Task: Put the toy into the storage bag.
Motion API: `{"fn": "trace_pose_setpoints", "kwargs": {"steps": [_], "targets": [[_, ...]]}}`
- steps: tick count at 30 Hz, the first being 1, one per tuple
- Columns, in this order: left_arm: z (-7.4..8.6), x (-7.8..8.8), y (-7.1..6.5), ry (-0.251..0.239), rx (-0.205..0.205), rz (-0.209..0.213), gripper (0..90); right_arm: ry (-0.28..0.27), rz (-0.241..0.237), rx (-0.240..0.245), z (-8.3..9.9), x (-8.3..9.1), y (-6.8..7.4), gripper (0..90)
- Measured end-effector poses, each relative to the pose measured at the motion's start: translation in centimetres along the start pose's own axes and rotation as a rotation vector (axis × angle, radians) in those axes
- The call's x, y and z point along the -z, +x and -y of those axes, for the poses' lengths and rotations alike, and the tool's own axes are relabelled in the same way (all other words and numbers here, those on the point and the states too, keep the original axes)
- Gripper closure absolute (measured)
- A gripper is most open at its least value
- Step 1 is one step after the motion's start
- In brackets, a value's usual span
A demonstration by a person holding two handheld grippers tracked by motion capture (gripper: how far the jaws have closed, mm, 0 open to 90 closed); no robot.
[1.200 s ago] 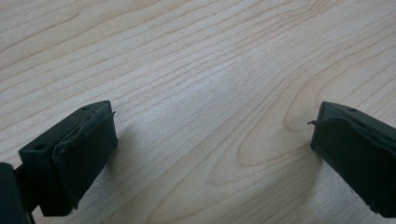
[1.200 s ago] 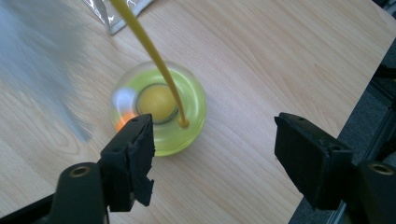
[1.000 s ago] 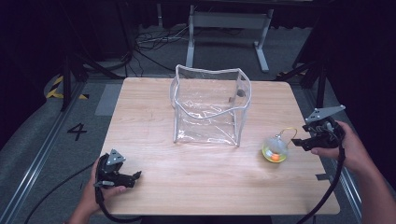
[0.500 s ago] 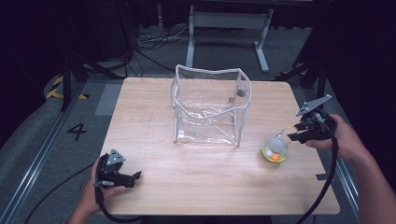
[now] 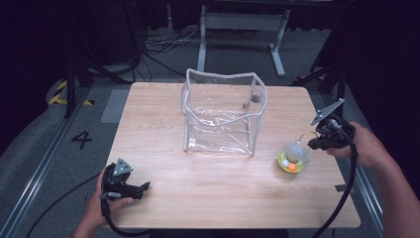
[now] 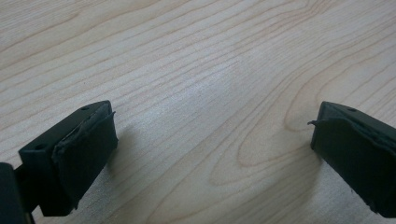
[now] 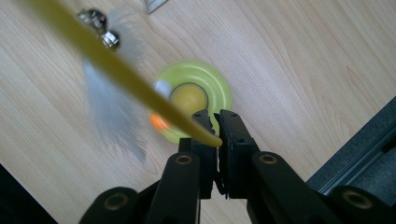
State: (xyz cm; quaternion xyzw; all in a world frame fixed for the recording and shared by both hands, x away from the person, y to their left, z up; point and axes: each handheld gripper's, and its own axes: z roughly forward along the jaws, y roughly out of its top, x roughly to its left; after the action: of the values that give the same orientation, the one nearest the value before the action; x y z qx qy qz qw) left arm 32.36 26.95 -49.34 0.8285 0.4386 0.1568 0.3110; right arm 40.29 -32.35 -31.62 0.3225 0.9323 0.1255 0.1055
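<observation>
My right gripper (image 7: 214,125) has just closed its jaws on the yellow cord (image 7: 112,70) of a small round yellow toy (image 5: 291,161), which sits on the wooden table (image 5: 208,183) near its right edge, just beside that gripper and to the right of the clear plastic bag (image 5: 223,113) standing upright mid-table. My left gripper (image 5: 125,184) rests at the table's near left corner, well apart from the toy, its jaws spread wide over bare wood with nothing between them.
</observation>
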Motion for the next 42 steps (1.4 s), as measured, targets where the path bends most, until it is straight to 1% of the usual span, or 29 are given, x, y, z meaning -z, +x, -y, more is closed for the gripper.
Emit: {"fn": "trace_pose_setpoints", "kwargs": {"steps": [7,12,15,20,21,22,23,25,26,33,34,37,39,41,42], "targets": [[0.0,0.0,0.0,0.001,0.001,0.001,0.7,0.018,-0.012,0.022,-0.5,0.2,0.2,88.3],[0.0,0.0,0.0,0.001,0.001,0.001,0.6,0.028,0.002,0.03,-0.9,0.5,0.2,88.2],[0.0,0.0,0.0,-0.001,0.003,0.001,0.6,0.023,0.003,0.032,-1.2,1.0,0.1,88.1],[0.0,0.0,0.0,-0.001,0.003,0.0,0.6,-0.001,0.027,0.02,-1.6,2.4,-0.1,88.1],[0.0,0.0,0.0,-0.001,0.003,0.0,0.7,-0.001,0.027,0.02,-1.6,2.4,-0.1,88.1],[0.0,0.0,0.0,-0.001,0.003,0.0,0.7,-0.004,0.041,0.019,-1.9,2.9,-0.2,88.1],[0.0,0.0,0.0,0.0,0.002,0.0,0.6,-0.015,0.046,0.016,-2.1,3.4,-0.2,88.2],[0.0,0.0,0.0,0.0,0.001,0.0,0.6,-0.018,0.061,0.014,-2.4,4.0,-0.3,88.2],[0.0,0.0,0.0,0.001,0.001,0.0,0.6,-0.03,0.069,0.011,-2.6,4.4,-0.4,88.2],[0.0,0.0,0.0,0.001,0.001,0.0,0.7,-0.074,0.1,0.0,-4.0,6.7,-1.0,88.2],[0.0,0.0,0.0,0.001,0.001,0.0,0.7,-0.074,0.1,0.0,-4.0,6.7,-1.0,88.2],[0.0,0.0,0.0,0.001,0.001,0.0,0.7,-0.078,0.109,0.002,-4.8,7.6,-1.1,88.2],[0.0,0.0,0.0,0.001,0.001,0.0,0.7,-0.076,0.113,0.001,-5.0,7.8,-1.2,88.2],[0.0,0.0,0.0,0.001,0.001,0.0,0.7,-0.078,0.12,-0.003,-5.4,8.2,-1.3,88.2],[0.0,0.0,0.0,0.001,0.001,0.0,0.7,-0.084,0.134,-0.008,-5.7,8.6,-1.4,88.2]]}}
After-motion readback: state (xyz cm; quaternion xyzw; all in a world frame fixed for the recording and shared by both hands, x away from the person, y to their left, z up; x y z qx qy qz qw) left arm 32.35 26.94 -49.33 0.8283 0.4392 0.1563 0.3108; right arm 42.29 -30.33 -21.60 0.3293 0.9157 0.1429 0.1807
